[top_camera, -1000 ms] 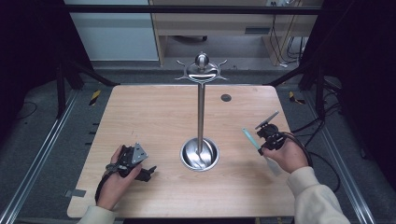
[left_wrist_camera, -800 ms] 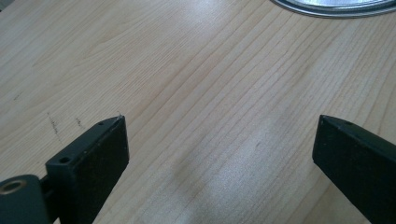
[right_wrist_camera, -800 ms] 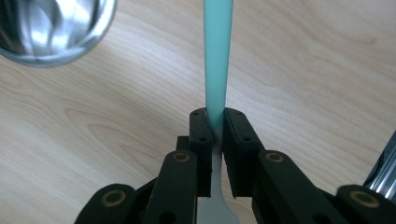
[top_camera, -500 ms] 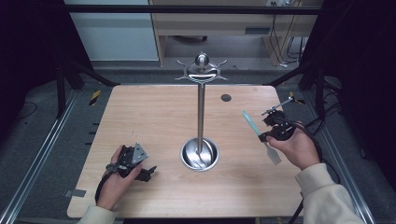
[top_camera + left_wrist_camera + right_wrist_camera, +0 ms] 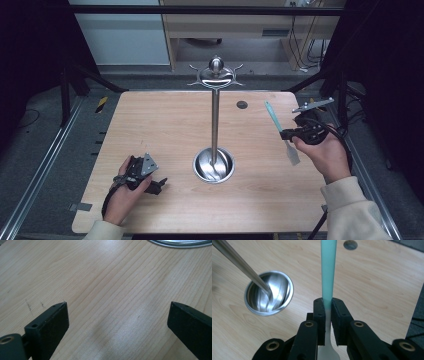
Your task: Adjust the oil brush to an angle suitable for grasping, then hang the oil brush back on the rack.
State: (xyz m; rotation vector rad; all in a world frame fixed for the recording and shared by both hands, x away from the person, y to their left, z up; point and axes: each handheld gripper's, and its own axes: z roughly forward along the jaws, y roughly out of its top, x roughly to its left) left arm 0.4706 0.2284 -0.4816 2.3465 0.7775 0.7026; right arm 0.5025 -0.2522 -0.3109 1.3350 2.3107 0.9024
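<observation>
My right gripper (image 5: 286, 133) is clamped on the spatula (image 5: 278, 126) at the join of its teal handle and pale blade, holding it above the table (image 5: 165, 125), well right of the stand (image 5: 214, 120). My left gripper (image 5: 161, 184) rests on the table left of the stand's base, jaws wide apart, nothing between them.

Pale wood-grain table (image 5: 165, 130); shiny silver stand (image 5: 215, 120) at frame centre; spatula (image 5: 280, 131) with turquoise handle and translucent white blade, right of frame; black grippers, left (image 5: 159, 186) and right (image 5: 286, 134); cream sleeves (image 5: 350, 205).
</observation>
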